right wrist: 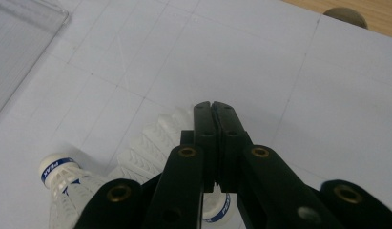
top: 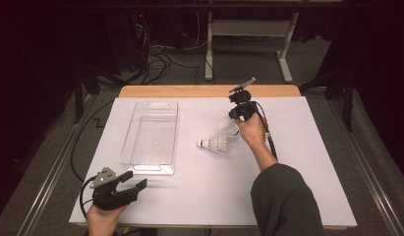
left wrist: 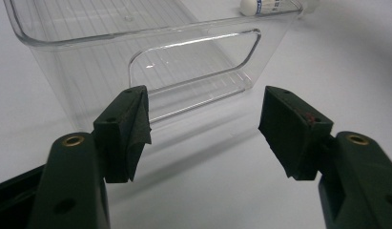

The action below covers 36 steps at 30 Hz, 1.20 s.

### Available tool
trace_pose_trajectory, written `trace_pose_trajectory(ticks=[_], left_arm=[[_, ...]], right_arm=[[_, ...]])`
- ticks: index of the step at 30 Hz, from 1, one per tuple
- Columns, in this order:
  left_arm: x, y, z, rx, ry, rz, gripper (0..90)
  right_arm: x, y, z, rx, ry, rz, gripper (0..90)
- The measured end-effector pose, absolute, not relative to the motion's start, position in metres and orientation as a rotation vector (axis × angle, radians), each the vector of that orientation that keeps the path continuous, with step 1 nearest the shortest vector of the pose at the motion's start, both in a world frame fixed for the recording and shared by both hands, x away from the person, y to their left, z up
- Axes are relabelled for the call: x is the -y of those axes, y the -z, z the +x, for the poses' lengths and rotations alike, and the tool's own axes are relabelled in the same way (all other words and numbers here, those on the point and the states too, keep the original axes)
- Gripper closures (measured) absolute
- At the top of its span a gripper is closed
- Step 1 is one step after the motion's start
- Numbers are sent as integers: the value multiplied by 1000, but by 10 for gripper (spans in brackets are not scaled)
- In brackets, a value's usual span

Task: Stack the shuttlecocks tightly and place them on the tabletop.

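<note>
A white shuttlecock (top: 214, 144) with a blue-banded cork lies on its side on the white table cover, right of a clear plastic tray (top: 140, 164). A second shuttlecock (right wrist: 155, 138) sits under my right gripper (right wrist: 213, 109), cork toward the camera. That gripper's jaws are pressed together on its feather skirt. From above, the right gripper (top: 239, 114) points down just beyond the lying shuttlecock (right wrist: 57, 171). My left gripper (top: 134, 180) rests open at the near left, empty. It (left wrist: 208, 126) faces the tray's near handle wall (left wrist: 88, 71). The tray holds nothing.
The white cover (top: 298, 162) spans most of the table, with a bare wooden strip (top: 209, 91) along the far edge. A small brown round object (right wrist: 344, 16) sits on that strip. Cables and a desk frame (top: 283, 54) stand on the floor beyond.
</note>
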State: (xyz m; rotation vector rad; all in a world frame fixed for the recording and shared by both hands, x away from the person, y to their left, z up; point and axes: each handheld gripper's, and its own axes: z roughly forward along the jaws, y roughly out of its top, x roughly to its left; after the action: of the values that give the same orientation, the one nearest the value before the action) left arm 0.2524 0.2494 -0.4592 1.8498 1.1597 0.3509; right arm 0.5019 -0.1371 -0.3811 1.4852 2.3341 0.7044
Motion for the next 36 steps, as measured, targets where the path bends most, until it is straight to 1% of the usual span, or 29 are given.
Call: trace_pose_trajectory(ticks=[20, 36], left_arm=[[-247, 460, 253, -1160, -358, 1862, 351], [-247, 460, 253, -1158, -357, 1866, 351]], right_arm=[[178, 385, 465, -2317, -788, 1498, 900], [184, 384, 448, -2333, -830, 1461, 900]])
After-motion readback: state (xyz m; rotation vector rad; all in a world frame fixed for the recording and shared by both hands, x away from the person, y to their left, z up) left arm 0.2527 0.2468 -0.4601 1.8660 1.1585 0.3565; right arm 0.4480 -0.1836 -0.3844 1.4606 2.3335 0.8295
